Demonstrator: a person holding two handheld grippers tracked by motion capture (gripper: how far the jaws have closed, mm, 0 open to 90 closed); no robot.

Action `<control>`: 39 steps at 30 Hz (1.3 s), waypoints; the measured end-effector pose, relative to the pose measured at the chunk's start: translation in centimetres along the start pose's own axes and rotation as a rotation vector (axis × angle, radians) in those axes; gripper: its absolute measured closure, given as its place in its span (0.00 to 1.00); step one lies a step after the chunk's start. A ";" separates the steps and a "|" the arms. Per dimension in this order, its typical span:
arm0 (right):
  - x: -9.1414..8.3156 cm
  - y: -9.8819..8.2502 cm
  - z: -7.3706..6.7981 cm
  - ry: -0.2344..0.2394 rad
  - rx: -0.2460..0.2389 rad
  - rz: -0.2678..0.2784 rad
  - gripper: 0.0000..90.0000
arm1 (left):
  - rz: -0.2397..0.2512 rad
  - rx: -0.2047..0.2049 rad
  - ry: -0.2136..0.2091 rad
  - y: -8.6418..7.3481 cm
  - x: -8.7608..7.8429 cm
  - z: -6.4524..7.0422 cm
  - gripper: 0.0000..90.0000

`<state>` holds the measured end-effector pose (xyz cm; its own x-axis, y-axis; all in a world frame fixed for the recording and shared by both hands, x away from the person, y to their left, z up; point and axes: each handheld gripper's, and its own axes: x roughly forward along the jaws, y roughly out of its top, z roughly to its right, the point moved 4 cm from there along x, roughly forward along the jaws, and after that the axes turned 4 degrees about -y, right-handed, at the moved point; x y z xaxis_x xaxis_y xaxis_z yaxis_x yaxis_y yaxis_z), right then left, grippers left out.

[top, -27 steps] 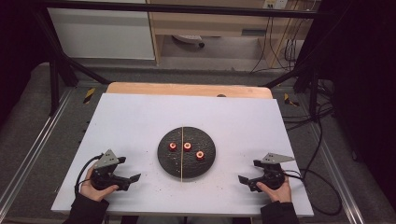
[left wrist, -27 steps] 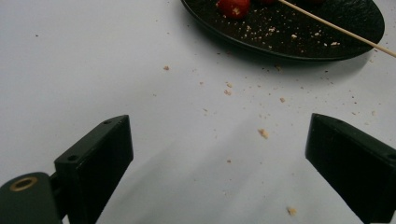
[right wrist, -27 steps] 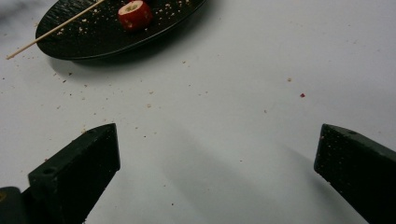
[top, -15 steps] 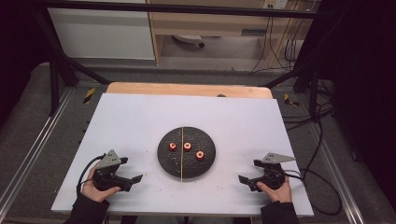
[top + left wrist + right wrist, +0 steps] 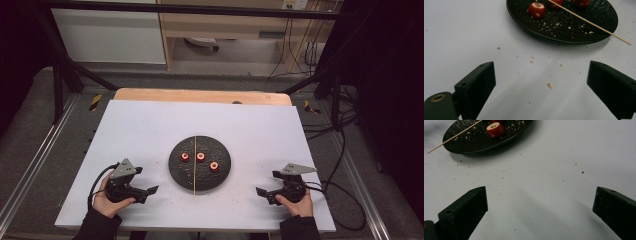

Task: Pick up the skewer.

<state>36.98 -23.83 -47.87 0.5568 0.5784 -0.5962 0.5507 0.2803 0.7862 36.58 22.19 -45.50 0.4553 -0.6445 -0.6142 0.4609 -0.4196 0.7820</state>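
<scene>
A round black plate (image 5: pixel 220 180) sits mid-table with three small red fruit pieces (image 5: pixel 200 157) on it. A thin wooden skewer (image 5: pixel 194 175) lies across the plate. My left gripper (image 5: pixel 146 180) rests on the white table to the plate's left, open and empty. My right gripper (image 5: pixel 268 182) rests to the plate's right, also open and empty. In the left gripper view the plate (image 5: pixel 574 25), one red piece (image 5: pixel 536 9) and the skewer (image 5: pixel 589 22) lie ahead of the wide-apart jaws. The right gripper view has the plate (image 5: pixel 474 140), a red piece (image 5: pixel 495 130) and the skewer (image 5: pixel 454 137) at upper left.
The white table top (image 5: pixel 150 125) carries scattered crumbs (image 5: pixel 549 85) near the plate. A wooden board edge (image 5: pixel 200 95) runs along the far side. Metal frame rails, cables and a shelf unit stand beyond the table.
The left gripper has edged slightly toward the plate. The right gripper and the plate's contents have kept still.
</scene>
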 end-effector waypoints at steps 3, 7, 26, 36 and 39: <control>0.0 0.0 0.0 -0.001 0.002 -0.001 0.01 | -0.001 -0.005 0.002 0.6 0.2 0.3 0.11; 0.1 0.0 0.1 -0.003 -0.002 -0.004 0.01 | -0.011 -0.007 0.009 1.4 0.6 0.8 0.16; 0.1 0.0 0.0 -0.005 0.001 -0.013 0.01 | -0.042 -0.023 -0.033 5.8 4.3 4.2 0.66; 0.2 -0.1 0.1 -0.007 -0.004 -0.020 0.01 | -0.082 -0.014 -0.078 6.9 7.2 6.2 0.92; 0.2 0.0 0.1 -0.007 -0.003 -0.018 0.01 | -0.087 -0.011 -0.091 7.0 7.7 6.6 0.97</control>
<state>37.10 -23.79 -48.02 0.5510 0.5679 -0.6114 0.5587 0.2932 0.7759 38.26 10.07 -44.08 0.3426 -0.6617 -0.6669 0.5037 -0.4698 0.7250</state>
